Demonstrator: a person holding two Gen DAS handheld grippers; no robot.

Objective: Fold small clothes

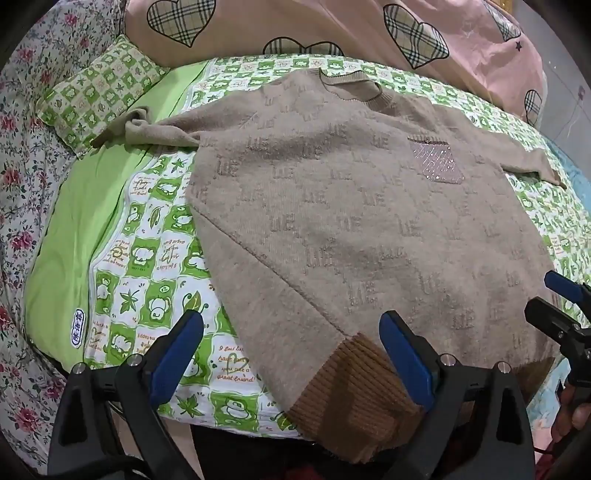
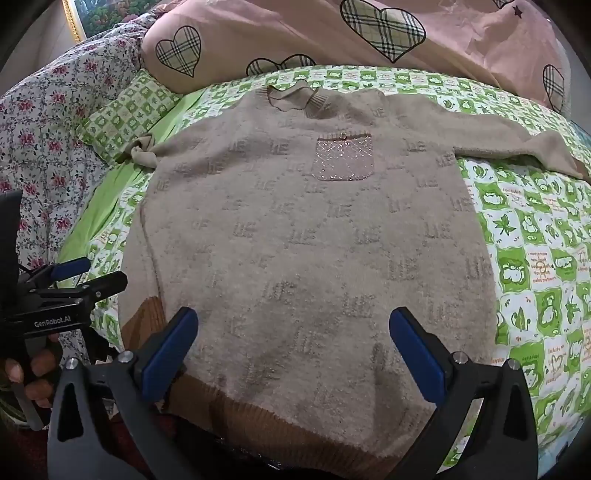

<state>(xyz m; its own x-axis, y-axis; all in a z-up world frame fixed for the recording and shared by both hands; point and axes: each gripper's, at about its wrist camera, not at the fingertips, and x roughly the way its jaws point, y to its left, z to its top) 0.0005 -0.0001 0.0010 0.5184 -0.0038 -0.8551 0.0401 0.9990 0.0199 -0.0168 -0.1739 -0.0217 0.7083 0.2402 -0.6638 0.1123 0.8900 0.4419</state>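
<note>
A beige knit sweater with a sparkly chest pocket lies flat, front up, on the green checked bed sheet; it also fills the right wrist view. Its brown ribbed hem hangs at the near bed edge. Its sleeves are spread out to the left and right. My left gripper is open and empty over the hem's left corner. My right gripper is open and empty above the hem's middle. Each gripper shows at the edge of the other's view.
A pink quilt with plaid hearts lies piled along the far side. A small green checked pillow sits at the far left by a floral cover. The bed's near edge runs just below the hem.
</note>
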